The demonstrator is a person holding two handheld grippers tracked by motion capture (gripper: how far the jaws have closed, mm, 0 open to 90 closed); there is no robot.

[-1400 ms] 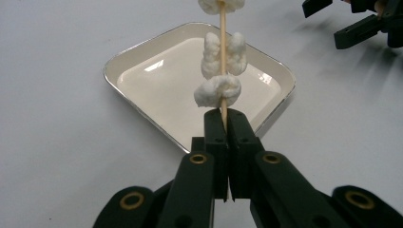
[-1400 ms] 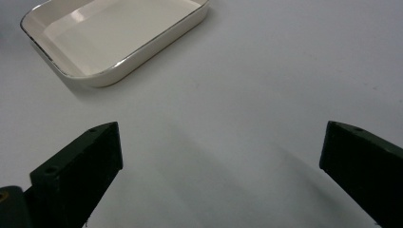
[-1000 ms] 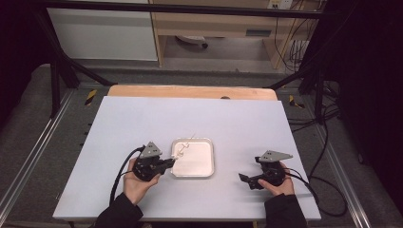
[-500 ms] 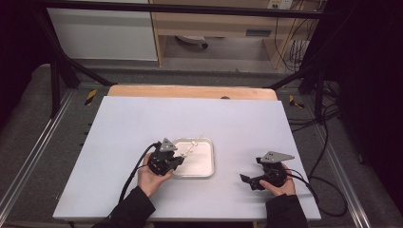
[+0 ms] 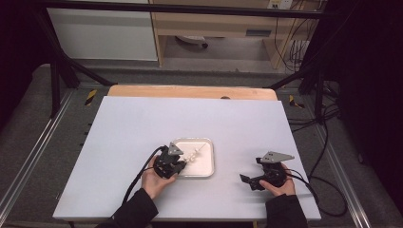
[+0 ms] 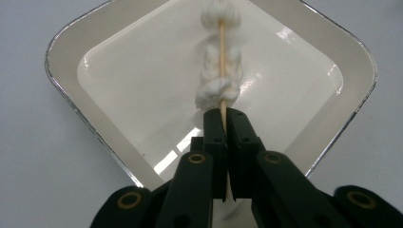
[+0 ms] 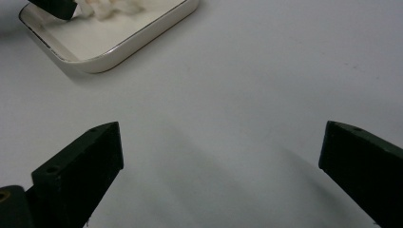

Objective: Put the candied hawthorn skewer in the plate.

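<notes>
Skewer (image 6: 221, 71) of soft white lumps, pinched at its bare end over the tray (image 6: 76, 42).
Light, thin and easily snapped; the lumps look squashy, so the bare wood is the place to grip. Left gripper (image 6: 222, 116) is clamped there; right gripper (image 7: 221, 147), jaws spread, hovers well apart above the table (image 7: 266, 61).
</notes>
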